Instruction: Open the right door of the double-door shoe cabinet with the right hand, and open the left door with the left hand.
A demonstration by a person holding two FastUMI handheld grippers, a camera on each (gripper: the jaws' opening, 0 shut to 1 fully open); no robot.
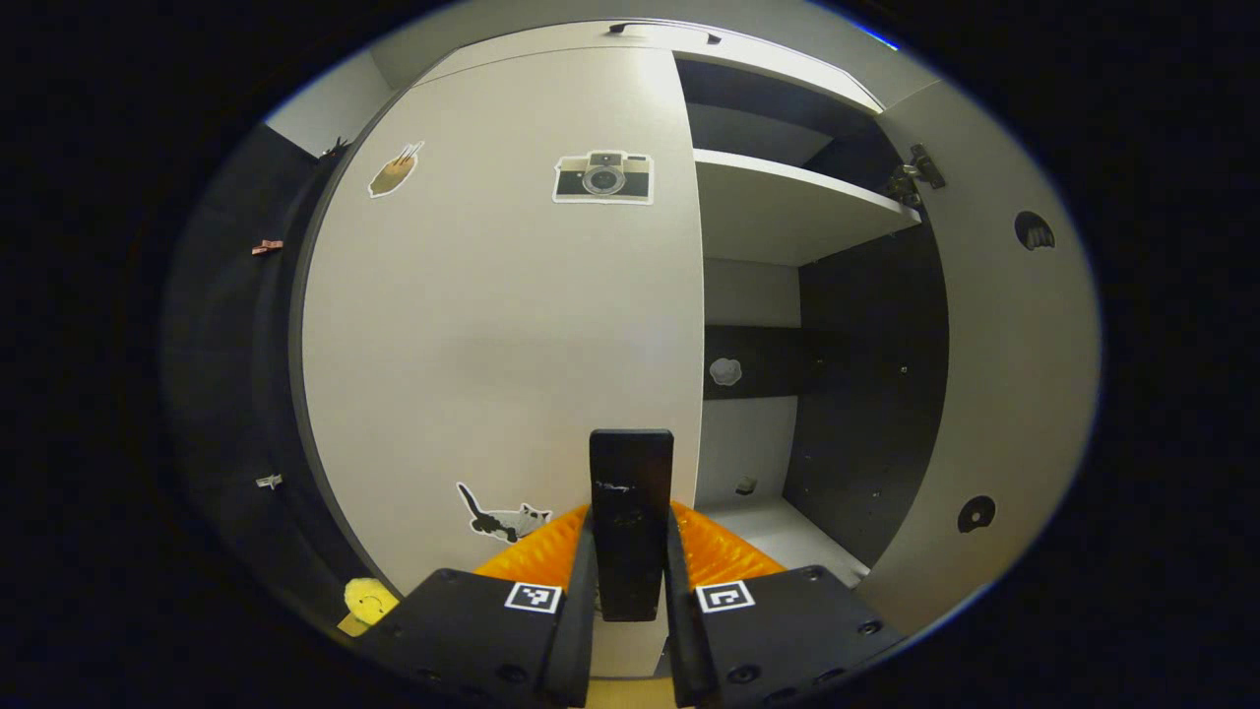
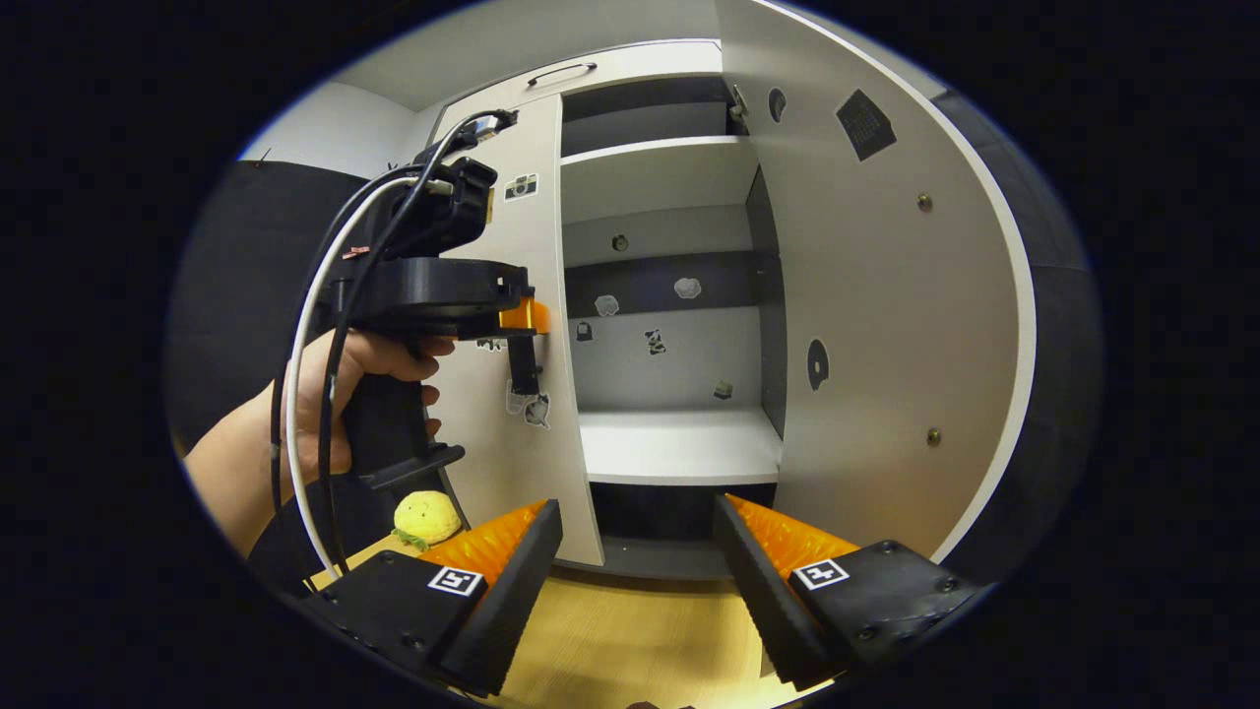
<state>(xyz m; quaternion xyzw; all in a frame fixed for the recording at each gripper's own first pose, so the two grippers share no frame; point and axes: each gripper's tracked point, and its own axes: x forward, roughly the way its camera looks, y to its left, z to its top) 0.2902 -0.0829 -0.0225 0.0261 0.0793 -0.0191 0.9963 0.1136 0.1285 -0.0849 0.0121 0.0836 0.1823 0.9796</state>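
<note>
The white shoe cabinet's left door stands closed, with a camera sticker near its top. Its upright black handle sits between the fingers of my left gripper, which is shut on it. In the right gripper view a hand holds that left gripper against the left door at the handle. The right door is swung wide open, and it also shows at the right as the right door. My right gripper hangs open in front of the open half, holding nothing.
Inside the open half are an upper shelf and a lower shelf with small stickers on the back wall. A yellow plush toy lies at the cabinet's left foot on the wooden surface.
</note>
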